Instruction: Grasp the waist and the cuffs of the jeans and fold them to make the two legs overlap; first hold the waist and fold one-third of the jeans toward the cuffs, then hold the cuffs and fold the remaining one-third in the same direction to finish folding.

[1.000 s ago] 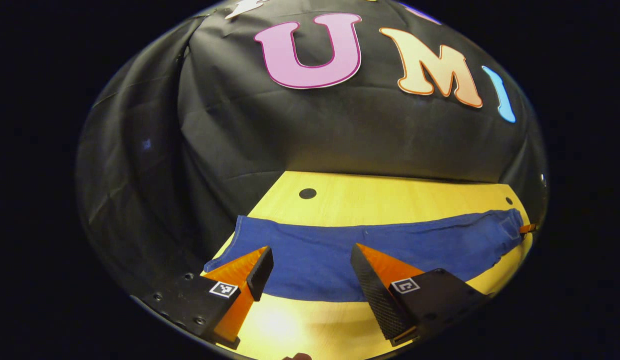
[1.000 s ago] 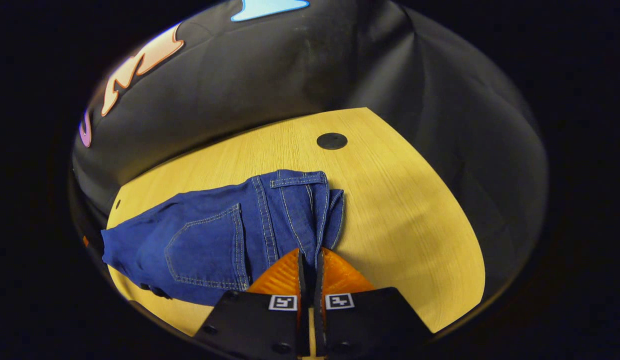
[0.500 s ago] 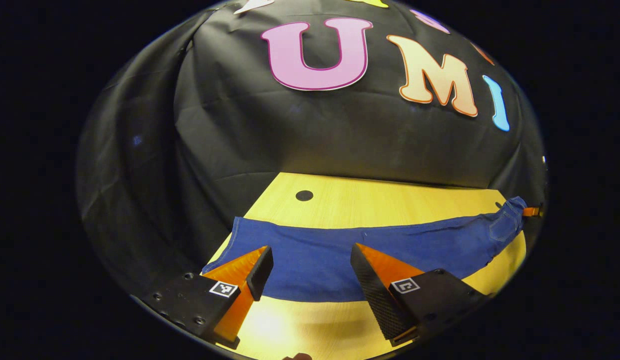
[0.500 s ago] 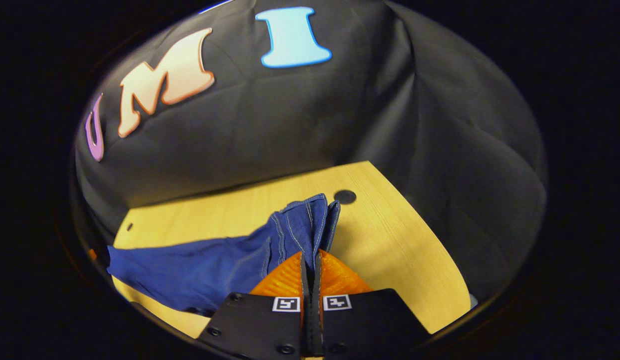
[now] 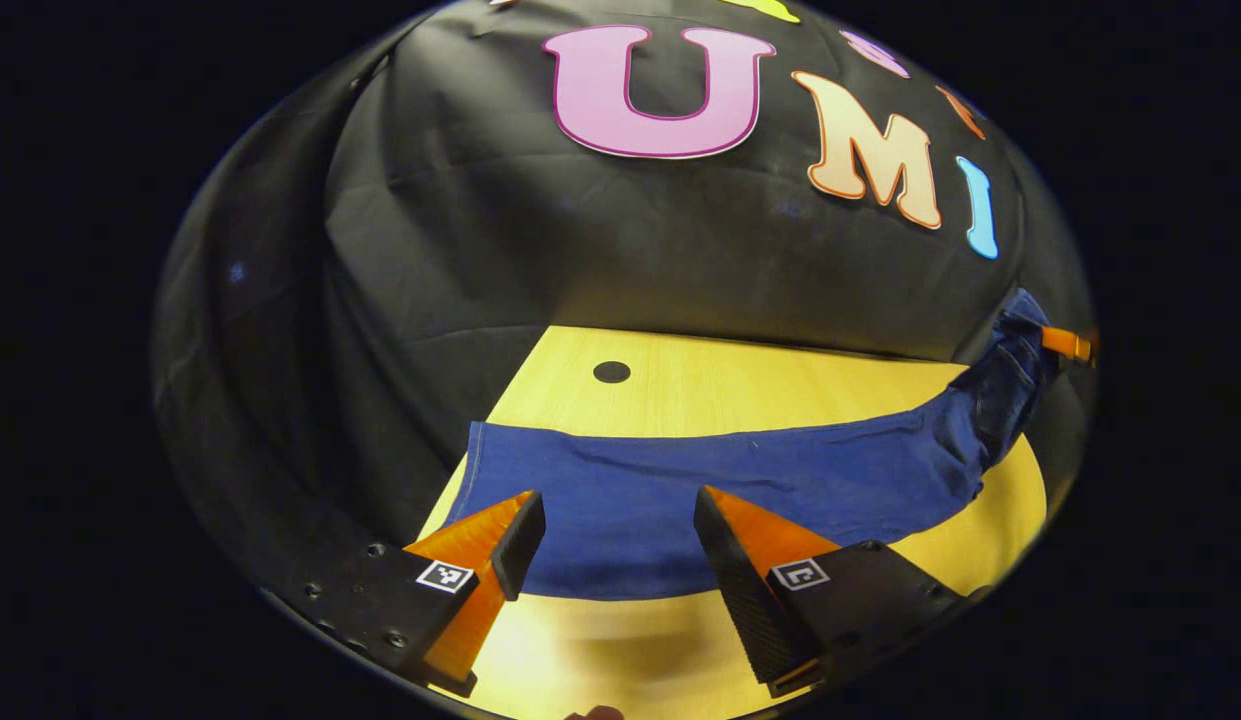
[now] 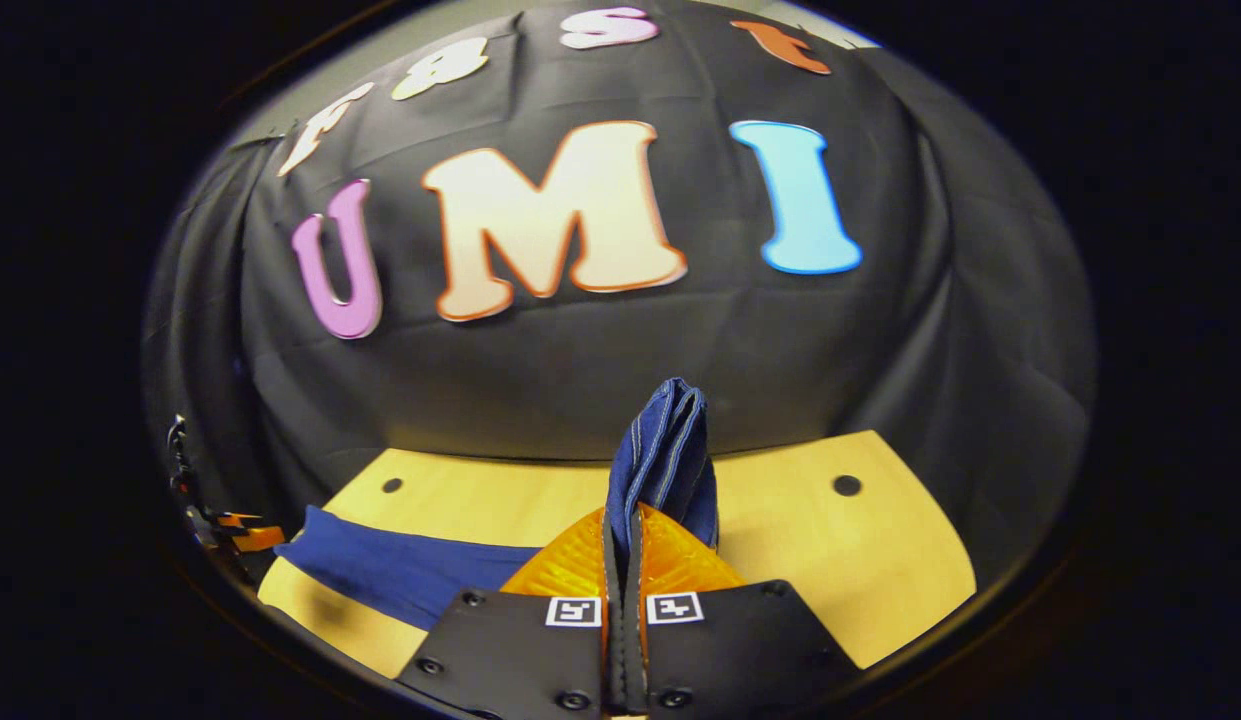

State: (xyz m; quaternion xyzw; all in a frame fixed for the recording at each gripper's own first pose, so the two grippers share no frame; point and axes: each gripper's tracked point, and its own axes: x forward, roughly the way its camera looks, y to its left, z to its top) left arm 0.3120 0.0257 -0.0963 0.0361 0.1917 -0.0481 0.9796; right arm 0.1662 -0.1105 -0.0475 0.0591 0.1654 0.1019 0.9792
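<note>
jeans: waist is up in the right gripper, cuff end is loose

jeans (image 5: 680,490) lie as a long strip across the wooden table (image 5: 740,385), legs look already stacked. the waist (image 6: 665,450) end is off the table, bunched and standing up between my right gripper (image 6: 625,530) fingers, which are pressed together on the denim. in the left gripper view that same end hangs high at the far right with the right gripper just beside it.

left gripper (image 5: 610,535) hovers over the near edge of the cuff end, fingers spread wide, nothing between them. i can't tell whether they touch the cloth.

risks as i read them:
- nothing pins the cuff end. if i carry the waist toward the cuffs with tension, the whole strip likely drags along the table and i get no crease.
- the grip is on a bunched corner of the waist. the two layers could slide apart, or one could slip out, and the legs stop overlapping.
- lifted end hangs twisted; laid down like that, the first third probably lands skewed.
- the strip runs close to the near table edge, so a pull my way could take it off.
</note>
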